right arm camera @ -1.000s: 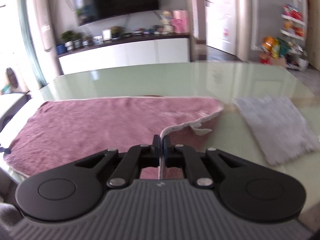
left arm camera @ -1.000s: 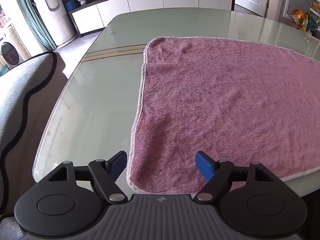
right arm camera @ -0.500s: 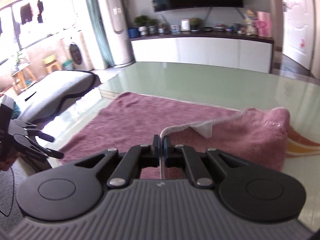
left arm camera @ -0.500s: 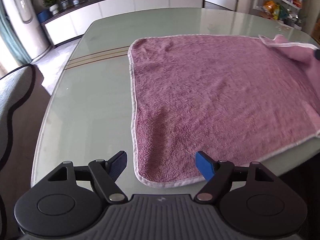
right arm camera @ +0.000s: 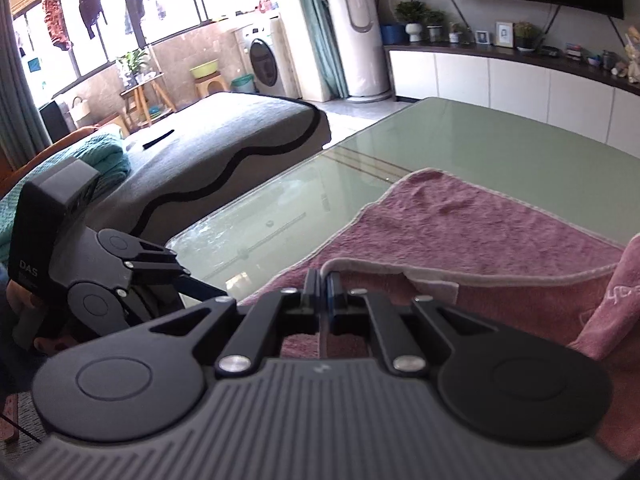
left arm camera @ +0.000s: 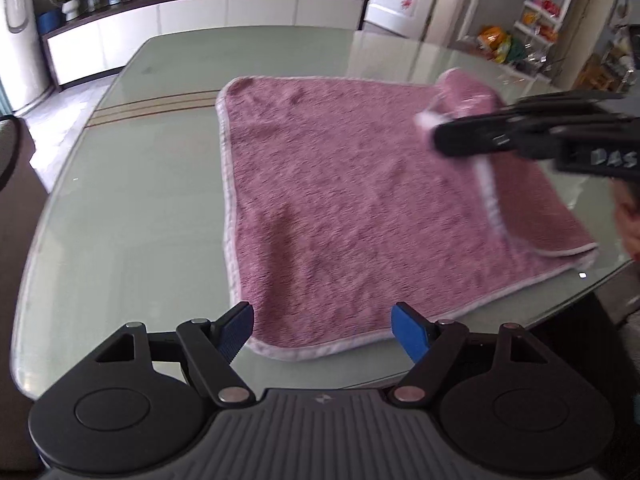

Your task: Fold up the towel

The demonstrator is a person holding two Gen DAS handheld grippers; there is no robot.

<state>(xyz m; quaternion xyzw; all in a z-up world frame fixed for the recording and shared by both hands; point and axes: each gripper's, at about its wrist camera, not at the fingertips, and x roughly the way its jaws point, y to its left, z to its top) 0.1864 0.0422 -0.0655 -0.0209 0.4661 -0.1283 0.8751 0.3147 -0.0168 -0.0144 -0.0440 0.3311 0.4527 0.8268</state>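
Towel (left arm camera: 352, 200) is lying on the glass table (left arm camera: 132, 184); I am pinching its white-edged corner in my right gripper (right arm camera: 323, 298), fold draping beside it, while my left gripper (left arm camera: 323, 330) is hovering spread over the near hem

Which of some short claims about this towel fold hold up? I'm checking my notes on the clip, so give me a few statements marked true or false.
1. The right gripper is shut on the edge of the pink towel. True.
2. The left gripper is clamped on the towel's near corner. False: its fingers stand wide apart with nothing pinched between them.
3. One side of the towel is lifted and drawn over the rest. True.
4. The towel lies on a wooden floor. False: it lies on a glass-topped table.
5. The towel is already folded into a small square. False: most of it lies spread flat.
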